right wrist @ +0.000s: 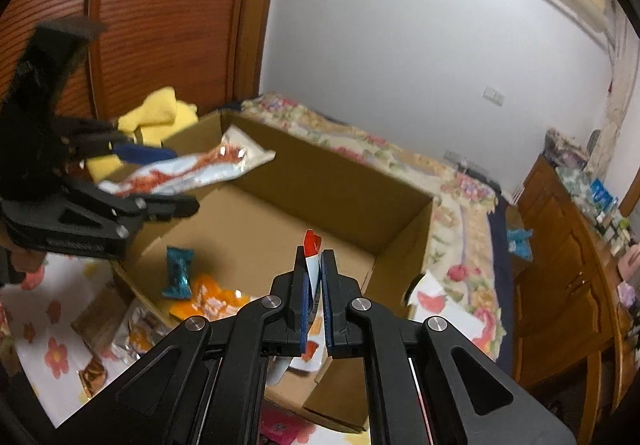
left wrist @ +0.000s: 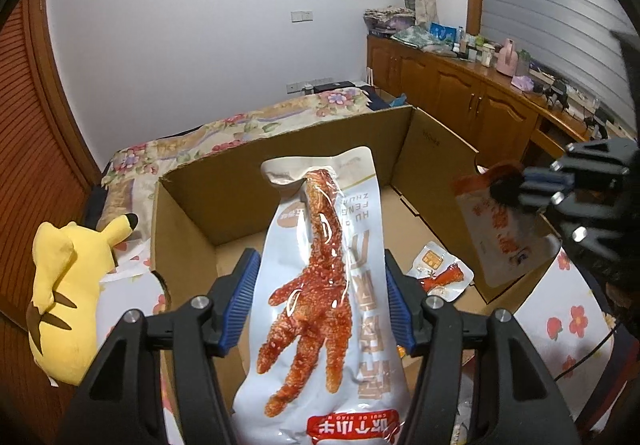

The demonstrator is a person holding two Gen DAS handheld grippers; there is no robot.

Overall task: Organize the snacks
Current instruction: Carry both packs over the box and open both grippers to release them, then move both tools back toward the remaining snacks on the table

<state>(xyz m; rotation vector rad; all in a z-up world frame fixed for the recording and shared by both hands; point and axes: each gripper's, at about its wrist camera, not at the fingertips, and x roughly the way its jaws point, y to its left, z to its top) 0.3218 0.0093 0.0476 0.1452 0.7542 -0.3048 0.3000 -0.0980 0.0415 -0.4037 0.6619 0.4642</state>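
Observation:
My left gripper (left wrist: pixel 320 265) is shut on a long white chicken-foot snack pack (left wrist: pixel 320 285) and holds it above the open cardboard box (left wrist: pixel 280 173). The right wrist view shows that gripper (right wrist: pixel 168 181) and pack (right wrist: pixel 192 169) over the box's left side. My right gripper (right wrist: pixel 315 257) is shut on the edge of a smaller white and red snack pack (right wrist: pixel 312 245); in the left wrist view it (left wrist: pixel 500 189) holds this pack (left wrist: pixel 504 229) over the box's right wall. A small chicken-foot pack (left wrist: pixel 438 271) lies on the box floor.
A teal packet (right wrist: pixel 178 271) and orange packets (right wrist: pixel 208 299) lie in the box's near corner (right wrist: pixel 140 273). More packets (right wrist: pixel 136 337) lie on the flowered bed cover. A yellow plush toy (left wrist: pixel 64 293) sits left of the box. Wooden cabinets (left wrist: pixel 460 85) line the right wall.

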